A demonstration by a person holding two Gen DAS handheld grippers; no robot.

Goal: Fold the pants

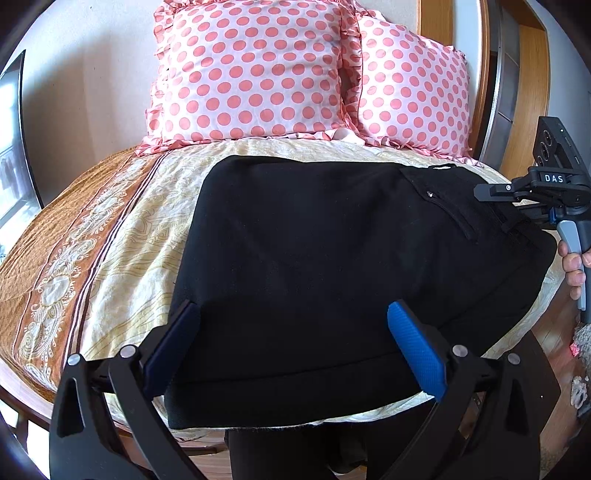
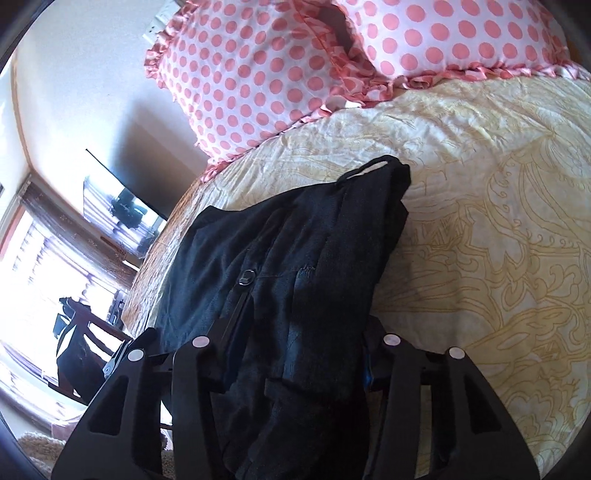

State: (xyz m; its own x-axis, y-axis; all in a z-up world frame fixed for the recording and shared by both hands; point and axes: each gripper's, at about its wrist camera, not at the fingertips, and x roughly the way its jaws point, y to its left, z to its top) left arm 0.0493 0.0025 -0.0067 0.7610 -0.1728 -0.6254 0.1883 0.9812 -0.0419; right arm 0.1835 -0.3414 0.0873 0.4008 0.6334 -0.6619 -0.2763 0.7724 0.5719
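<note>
Black pants lie folded into a broad block on the bed sheet, waistband and zip pocket at the right end. My left gripper is open, its blue pads spread wide over the pants' near edge, with nothing pinched. My right gripper is at the waistband end, held by a person's hand. In the right wrist view the pants bunch up between the right gripper's fingers and cover both tips. Only a sliver of one blue pad shows, so I cannot see whether the pads press the cloth.
Two pink polka-dot pillows stand at the head of the bed against a wooden headboard. A wide stretch of cream sheet lies right of the pants. A dark screen and a chair stand beside the bed.
</note>
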